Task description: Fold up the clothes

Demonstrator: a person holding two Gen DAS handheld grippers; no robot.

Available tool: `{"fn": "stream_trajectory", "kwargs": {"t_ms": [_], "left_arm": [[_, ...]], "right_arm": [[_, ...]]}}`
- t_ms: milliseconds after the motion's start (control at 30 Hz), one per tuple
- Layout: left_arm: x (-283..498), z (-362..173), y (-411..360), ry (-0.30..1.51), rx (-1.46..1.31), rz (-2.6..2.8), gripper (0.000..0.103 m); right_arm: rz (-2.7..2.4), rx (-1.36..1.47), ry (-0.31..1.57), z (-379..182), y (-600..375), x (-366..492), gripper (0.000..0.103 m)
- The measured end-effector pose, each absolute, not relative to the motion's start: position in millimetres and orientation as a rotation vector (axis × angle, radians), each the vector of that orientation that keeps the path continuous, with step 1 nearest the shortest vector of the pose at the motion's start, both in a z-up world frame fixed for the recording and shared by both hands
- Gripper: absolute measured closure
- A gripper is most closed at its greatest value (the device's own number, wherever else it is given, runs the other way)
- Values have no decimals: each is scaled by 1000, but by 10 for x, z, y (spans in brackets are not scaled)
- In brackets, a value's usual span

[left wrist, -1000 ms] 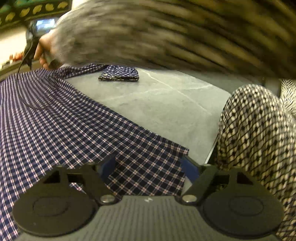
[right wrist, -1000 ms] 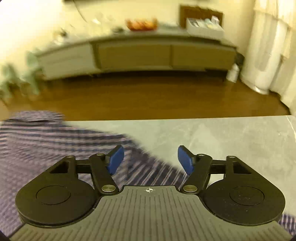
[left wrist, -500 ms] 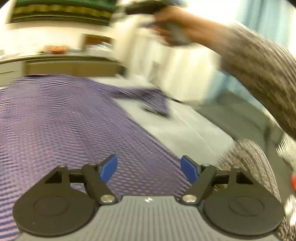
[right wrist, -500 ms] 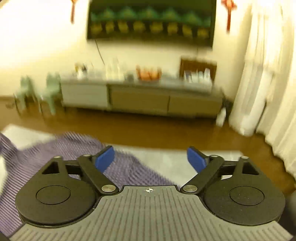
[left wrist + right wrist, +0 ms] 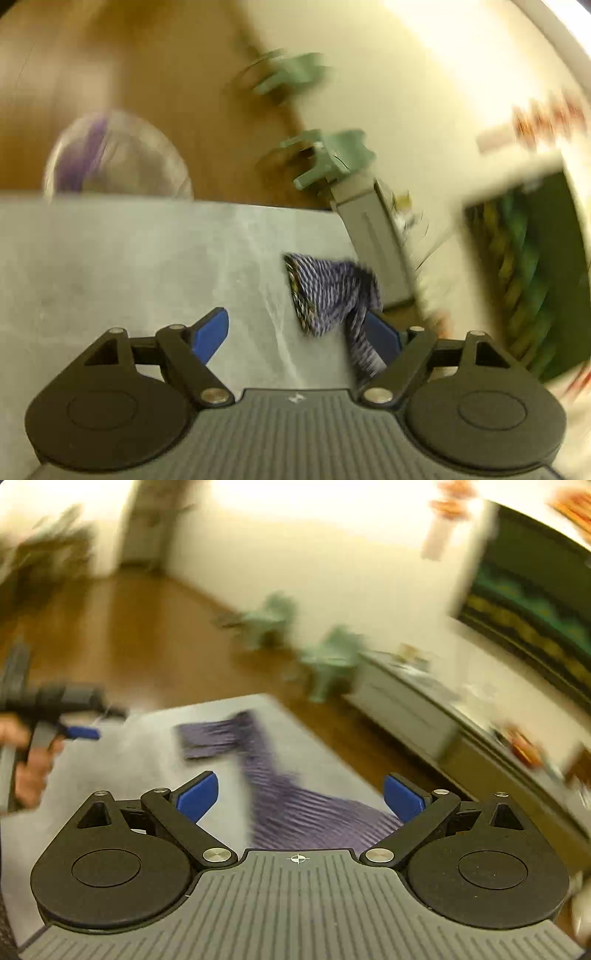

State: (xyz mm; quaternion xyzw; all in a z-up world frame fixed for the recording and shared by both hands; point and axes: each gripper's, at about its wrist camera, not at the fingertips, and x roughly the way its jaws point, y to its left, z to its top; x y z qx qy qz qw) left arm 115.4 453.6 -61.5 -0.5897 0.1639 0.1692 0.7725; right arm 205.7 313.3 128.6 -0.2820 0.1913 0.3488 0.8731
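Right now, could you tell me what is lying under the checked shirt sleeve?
The grey table lies under the checked shirt sleeve, bare around it. Anything directly beneath the fabric is covered, and blur hides finer detail.

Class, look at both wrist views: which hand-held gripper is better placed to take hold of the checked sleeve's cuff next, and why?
Probably the left hand-held gripper: its jaws are opening, and the checked sleeve lies against its right finger, the cuff just ahead. The right hand-held gripper sits farther back over the shirt body.
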Motion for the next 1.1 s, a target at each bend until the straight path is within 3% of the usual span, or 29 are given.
{"fn": "stream_trajectory", "kwargs": {"t_ms": [233, 567, 600, 700, 767, 1100], "left_arm": [[1075, -617, 4846, 300, -1354, 339, 15], [1348, -834, 4814, 406, -1237, 214, 12], [1378, -879, 4822, 413, -1239, 212, 12], [1440, -963, 4845, 411, -1235, 206, 10], [1480, -1000, 4817, 409, -1235, 205, 9], [1611, -877, 4447, 340, -1223, 92, 0]], "right_arm": [[856, -809, 406, 188, 4772, 2263, 5], [717, -537, 640, -573, 5349, 3398, 11], [717, -474, 677, -615, 5314, 3539, 16], [732, -349, 737, -616, 5156, 3673, 50], [736, -329, 737, -542, 5055, 3617, 101], [894, -169, 665, 15, 4371, 2850, 102]]}}
